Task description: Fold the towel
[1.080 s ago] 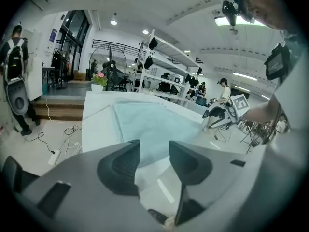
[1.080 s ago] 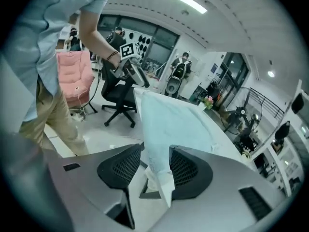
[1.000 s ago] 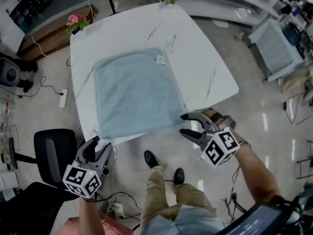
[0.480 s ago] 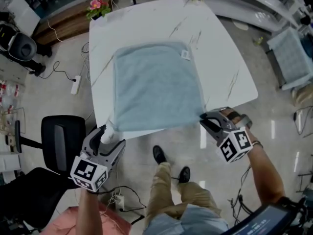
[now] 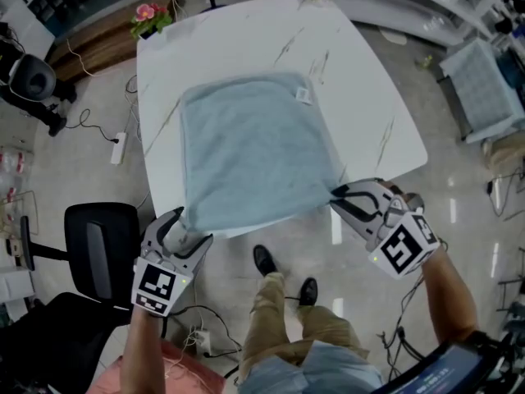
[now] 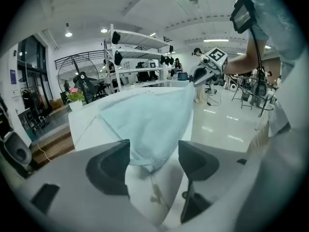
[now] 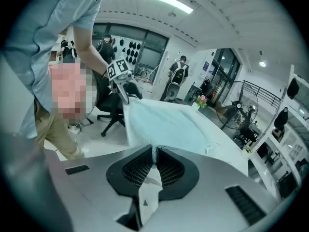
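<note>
Here the light blue towel (image 5: 250, 150) lies spread nearly flat on the white marble-patterned table (image 5: 369, 89), with its small label (image 5: 303, 95) at the far right corner. Its near edge runs along the table's near edge.

The right gripper (image 5: 336, 199) is at the towel's near right corner. Its jaws have just been closing and now stand together on that corner. The right gripper view shows a thin fold of cloth pinched between the ribbed pads (image 7: 140, 166), with the rest of the towel stretching away over the table. In the head view this corner is drawn a little past the table's edge.

The left gripper (image 5: 184, 230) is at the near left corner. Its jaws have just been opening and now stand wide apart. The left gripper view shows the towel's corner hanging between the fingers (image 6: 108, 166), with a gap on either side, so neither pad presses on the cloth.

A black office chair (image 5: 98, 249) stands on the floor just left of the left gripper. A pot of pink flowers (image 5: 149, 15) sits beyond the table's far left corner.
</note>
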The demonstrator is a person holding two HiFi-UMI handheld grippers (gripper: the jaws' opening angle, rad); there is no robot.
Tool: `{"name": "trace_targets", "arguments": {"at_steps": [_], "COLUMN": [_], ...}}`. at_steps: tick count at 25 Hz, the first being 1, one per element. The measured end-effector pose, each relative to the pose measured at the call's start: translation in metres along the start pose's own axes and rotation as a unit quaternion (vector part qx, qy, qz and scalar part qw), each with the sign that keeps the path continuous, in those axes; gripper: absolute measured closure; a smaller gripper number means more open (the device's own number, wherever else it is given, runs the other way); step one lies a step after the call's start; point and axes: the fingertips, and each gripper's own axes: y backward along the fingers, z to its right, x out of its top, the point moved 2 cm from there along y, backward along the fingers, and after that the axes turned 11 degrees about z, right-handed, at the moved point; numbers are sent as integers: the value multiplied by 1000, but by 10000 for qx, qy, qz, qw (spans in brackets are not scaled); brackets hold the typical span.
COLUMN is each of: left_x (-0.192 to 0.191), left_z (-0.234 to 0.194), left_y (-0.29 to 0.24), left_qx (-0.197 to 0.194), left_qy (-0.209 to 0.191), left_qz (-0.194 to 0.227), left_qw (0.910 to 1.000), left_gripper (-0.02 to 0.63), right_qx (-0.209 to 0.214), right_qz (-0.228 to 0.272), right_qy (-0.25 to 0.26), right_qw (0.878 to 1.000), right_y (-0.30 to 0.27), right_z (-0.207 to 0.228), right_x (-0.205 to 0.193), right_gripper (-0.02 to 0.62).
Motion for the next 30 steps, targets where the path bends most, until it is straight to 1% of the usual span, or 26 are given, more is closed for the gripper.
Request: {"name": "trace_targets", "arguments": {"at_steps": [2,4,6,8,10,12,14,16,19,25,30], "left_x": [-7,-11,-13,-13,-14,-14,-13,-12,-7,3,24], "left_z": [-2,-4,-5,-5,-4,-5,-7,-7,-2,20,34], "left_y": [-7,-11,-13,-13,-12,-11,-11,-11,-6,16,42], "left_qx": [-51,-123,-267,-413,-503,-494,-410,-371,-360,-291,-175], "left_qy": [-77,-81,-7,18,-44,-124,-149,-33,134,-1,217], "left_qz": [-87,-163,-166,-148,-145,-160,-165,-141,-127,-92,-14], "left_qw": [9999,9998,9995,9990,9986,9986,9989,9992,9992,9995,9996], "left_gripper": [309,381,399,403,410,433,513,545,548,548,547], "right_qx": [-30,-42,-32,-24,-15,14,50,41,3,6,-93], "right_qz": [38,32,-10,-67,-148,-234,-319,-365,-359,-292,-135], "right_qy": [-24,-15,-19,-67,-115,-107,-77,-78,-143,-290,-408], "right_qw": [10000,10000,10000,10000,9998,9997,9994,9993,9993,9992,9990], "right_y": [1,1,2,2,3,2,0,-1,1,18,37], "right_z": [4,7,8,6,3,-2,-8,-13,-19,-35,-42], "right_x": [7,9,6,2,-4,-12,-20,-26,-29,-19,1], "right_gripper": [554,554,554,554,554,555,557,558,560,561,561]}}
